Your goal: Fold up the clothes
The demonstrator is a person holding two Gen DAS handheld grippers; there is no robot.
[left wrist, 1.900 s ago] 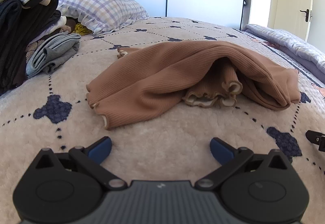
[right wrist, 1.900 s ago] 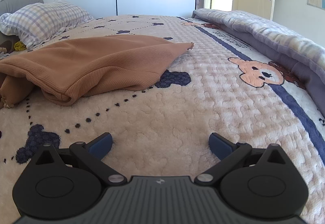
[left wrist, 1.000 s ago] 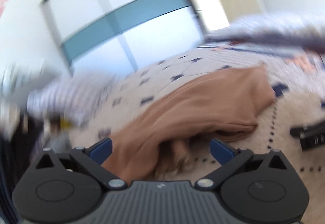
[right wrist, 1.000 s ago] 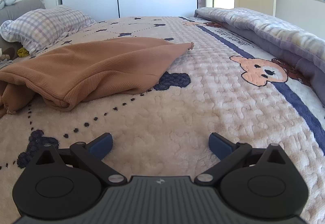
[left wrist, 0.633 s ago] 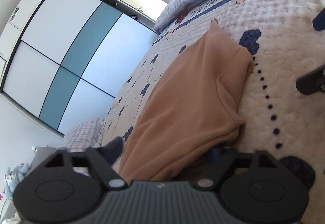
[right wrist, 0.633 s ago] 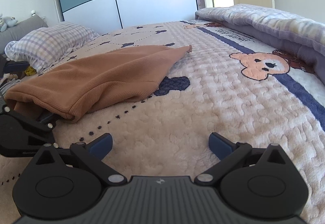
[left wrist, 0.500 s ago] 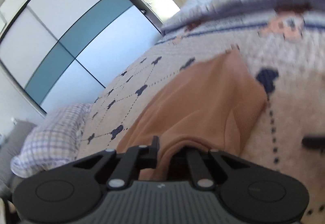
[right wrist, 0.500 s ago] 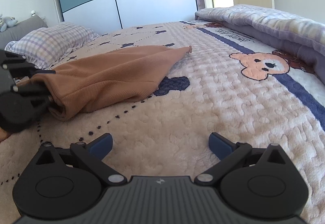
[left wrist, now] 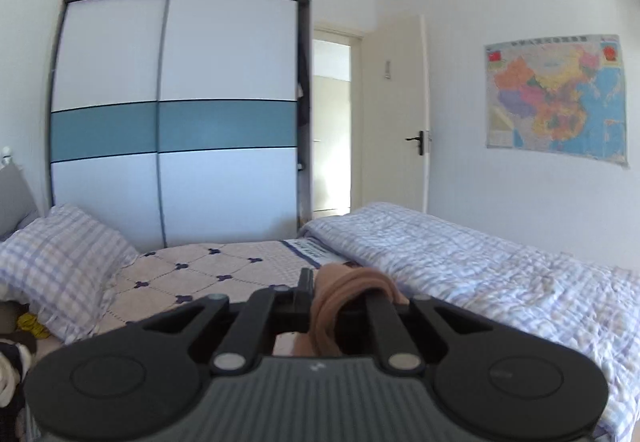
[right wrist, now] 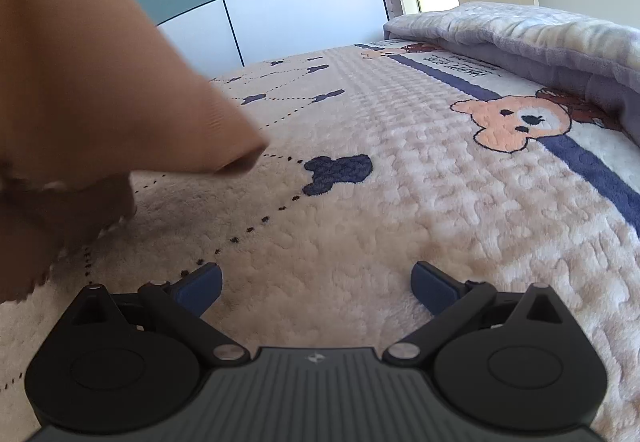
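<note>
Fabric bunched between the closed jaws of the left gripper (left wrist: pixel 340 292) is the brown ribbed garment (right wrist: pixel 100 73), pinched by one edge so that the rest can hang free; in the left wrist view the folds rise over the fingers while the camera looks level across the room toward the wardrobe (left wrist: pixel 176 117), which suggests the garment is held high to let it drop open and show its shape before any fold is laid. In the right wrist view the cloth fills the upper left, its lower part trailing down to the fleece blanket (right wrist: pixel 360 226) near that blanket's left edge, with a pale frilled hem blurred among the shadows there. The right gripper (right wrist: pixel 316 282) hovers low over the blanket's middle with its jaws spread wide and nothing between them, probably waiting to catch a second corner so the piece can be stretched flat. A checked pillow (left wrist: pixel 60 262) lies at the head end, a folded quilt (right wrist: pixel 532 29) along the far side.
</note>
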